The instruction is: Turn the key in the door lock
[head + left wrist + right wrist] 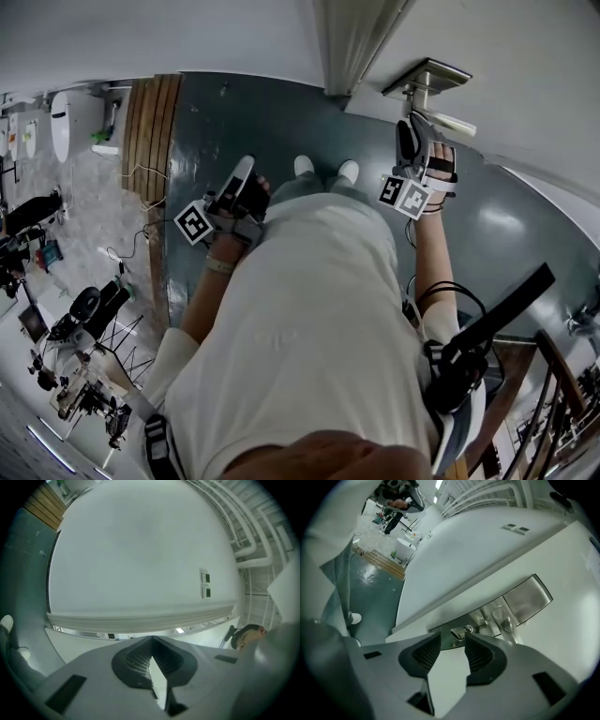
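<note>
At the door [562, 644], your right gripper [451, 640] has its 2 jaws spread apart, gripping nothing. The key [461, 632] sits in the lock on the metal plate [527, 599], just past the jaw tips and in line with the gap between them. The handle [502, 620] sticks out just beside it. Your left gripper [152, 641] is at your left side, jaws closed together on nothing, facing a white wall [140, 550].

white door [567, 634], silver lock plate [527, 599], teal floor [244, 122]
</note>
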`<action>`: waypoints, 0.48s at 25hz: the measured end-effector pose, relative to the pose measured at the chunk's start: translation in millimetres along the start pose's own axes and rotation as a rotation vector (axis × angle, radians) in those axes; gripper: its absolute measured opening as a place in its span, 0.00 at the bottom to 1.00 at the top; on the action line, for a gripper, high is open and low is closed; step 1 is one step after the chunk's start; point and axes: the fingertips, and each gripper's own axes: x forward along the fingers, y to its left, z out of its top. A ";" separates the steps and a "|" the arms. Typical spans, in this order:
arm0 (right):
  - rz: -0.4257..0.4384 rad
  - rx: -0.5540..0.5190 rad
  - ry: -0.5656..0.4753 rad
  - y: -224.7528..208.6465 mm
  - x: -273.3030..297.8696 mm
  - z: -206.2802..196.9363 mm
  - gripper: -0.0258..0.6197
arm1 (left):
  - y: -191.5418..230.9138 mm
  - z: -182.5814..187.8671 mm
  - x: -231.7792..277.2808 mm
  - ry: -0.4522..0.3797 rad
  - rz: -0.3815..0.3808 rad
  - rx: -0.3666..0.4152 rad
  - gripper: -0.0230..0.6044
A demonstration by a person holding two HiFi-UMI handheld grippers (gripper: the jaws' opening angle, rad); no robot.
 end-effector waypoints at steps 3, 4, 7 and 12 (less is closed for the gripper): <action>-0.037 -0.045 0.014 -5.1 11.6 -2.2 0.26 | 1.7 1.3 -3.7 -0.012 0.003 0.000 0.05; -0.046 -0.058 0.016 -6.7 15.6 -2.7 0.26 | 2.0 1.6 -4.1 -0.014 0.002 -0.001 0.05; -0.085 -0.084 0.017 -13.2 25.2 -1.9 0.26 | 0.9 3.3 -4.5 -0.022 0.000 0.000 0.05; -0.131 -0.071 0.029 -19.4 33.2 -1.3 0.24 | 1.8 3.5 -4.9 -0.026 0.000 0.000 0.05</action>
